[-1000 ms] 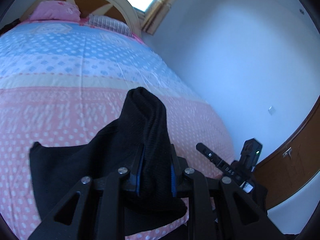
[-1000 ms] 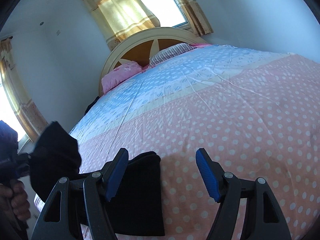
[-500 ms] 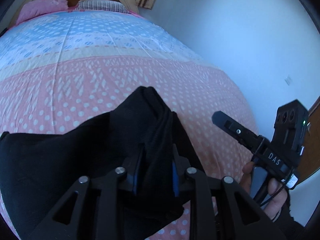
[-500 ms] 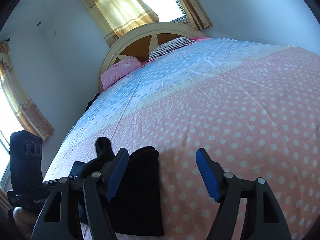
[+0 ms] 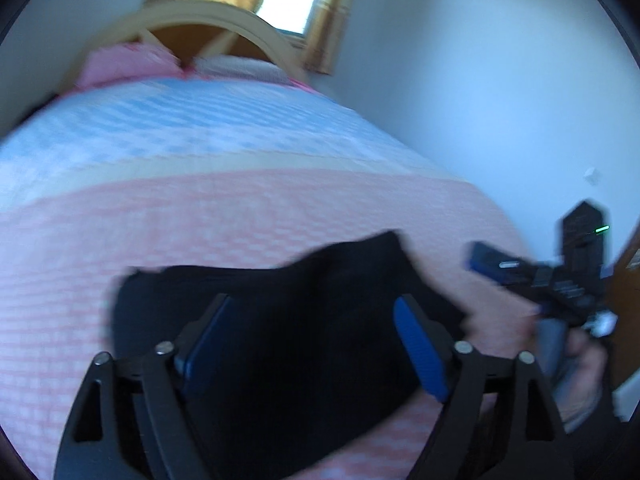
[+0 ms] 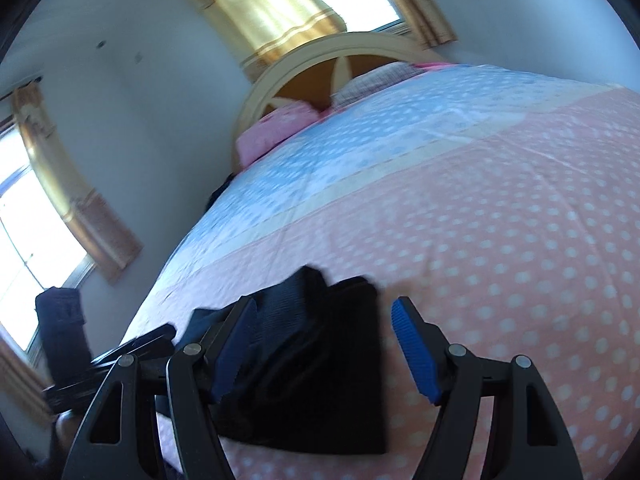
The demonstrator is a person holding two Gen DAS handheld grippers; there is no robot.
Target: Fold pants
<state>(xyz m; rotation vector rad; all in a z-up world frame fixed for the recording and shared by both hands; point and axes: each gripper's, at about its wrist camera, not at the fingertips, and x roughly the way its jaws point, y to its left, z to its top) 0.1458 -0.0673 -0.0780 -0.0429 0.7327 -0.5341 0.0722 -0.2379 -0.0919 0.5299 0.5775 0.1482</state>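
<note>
One pair of black pants (image 6: 320, 364), folded into a flat bundle near the foot edge of the bed (image 6: 500, 220), on the pink dotted part of a quilt banded pink, cream and blue. Above it two grippers, left (image 5: 316, 344) and right (image 6: 324, 344), each with jaws wide apart and holding nothing, blue pads either side of the cloth in view. Further off two pillows, one pink (image 6: 276, 128) and one striped (image 6: 372, 80), against one arched headboard (image 6: 320, 60), two windows with yellow curtains (image 6: 264, 4), pale walls.
</note>
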